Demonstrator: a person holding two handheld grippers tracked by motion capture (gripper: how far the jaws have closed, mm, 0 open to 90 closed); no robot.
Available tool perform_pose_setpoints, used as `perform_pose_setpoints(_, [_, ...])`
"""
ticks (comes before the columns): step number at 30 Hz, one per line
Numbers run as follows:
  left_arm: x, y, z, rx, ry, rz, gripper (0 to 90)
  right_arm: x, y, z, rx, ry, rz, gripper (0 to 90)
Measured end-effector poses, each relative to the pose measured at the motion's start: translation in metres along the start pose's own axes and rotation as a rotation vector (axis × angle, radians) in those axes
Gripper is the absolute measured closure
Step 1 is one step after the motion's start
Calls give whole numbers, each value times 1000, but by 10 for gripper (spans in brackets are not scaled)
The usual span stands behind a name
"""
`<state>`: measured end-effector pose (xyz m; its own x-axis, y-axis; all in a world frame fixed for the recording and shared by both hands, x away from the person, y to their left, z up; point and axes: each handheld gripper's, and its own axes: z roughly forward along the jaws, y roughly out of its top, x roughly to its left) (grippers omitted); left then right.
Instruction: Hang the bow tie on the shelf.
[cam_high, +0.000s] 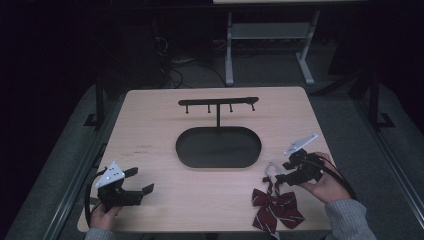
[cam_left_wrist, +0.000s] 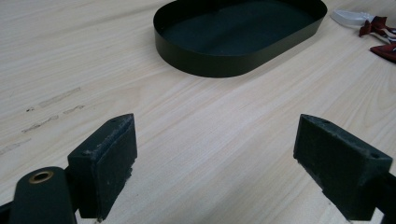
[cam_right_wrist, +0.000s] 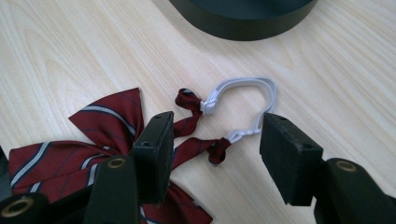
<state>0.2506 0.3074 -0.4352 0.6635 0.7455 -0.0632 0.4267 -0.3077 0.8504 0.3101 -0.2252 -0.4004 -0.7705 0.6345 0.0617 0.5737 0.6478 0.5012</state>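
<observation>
Bow tie (cam_right_wrist: 93, 135) lies on the bench (cam_high: 150, 130); right gripper (cam_right_wrist: 212, 140) hovers with fingers spread over its white strap (cam_right_wrist: 247, 86). Left gripper (cam_left_wrist: 215, 163) fingers spread, holding nothing.

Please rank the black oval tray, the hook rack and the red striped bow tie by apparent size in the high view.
1. Black oval tray
2. Hook rack
3. Red striped bow tie, smallest though nearest the camera.

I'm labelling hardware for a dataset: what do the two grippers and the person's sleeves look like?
Both the left gripper and right gripper are black, two-jawed, topped by a grey three-cornered plate, trailing black cables. Jaw pads are blocky, with brass-coloured eyelets behind. Sleeves are grey.
</observation>
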Motion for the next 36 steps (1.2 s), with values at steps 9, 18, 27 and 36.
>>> perform_pose_setpoints(9, [0, 0, 0, -3, -2, 2, 131, -6, 14, 10, 42, -2, -11, 453])
perform_pose_setpoints(18, [0, 0, 0, -5, -3, 2, 131, -17, 23, 23, 75, 2, 7, 487])
perform_pose_setpoints(27, [-1, 0, 1, -5, -5, 3, 131, -29, 26, 40, 138, -21, 46, 557])
perform_pose_setpoints(36, [-1, 1, 0, -8, -2, 4, 131, -35, 28, 53, 197, -58, 67, 649])
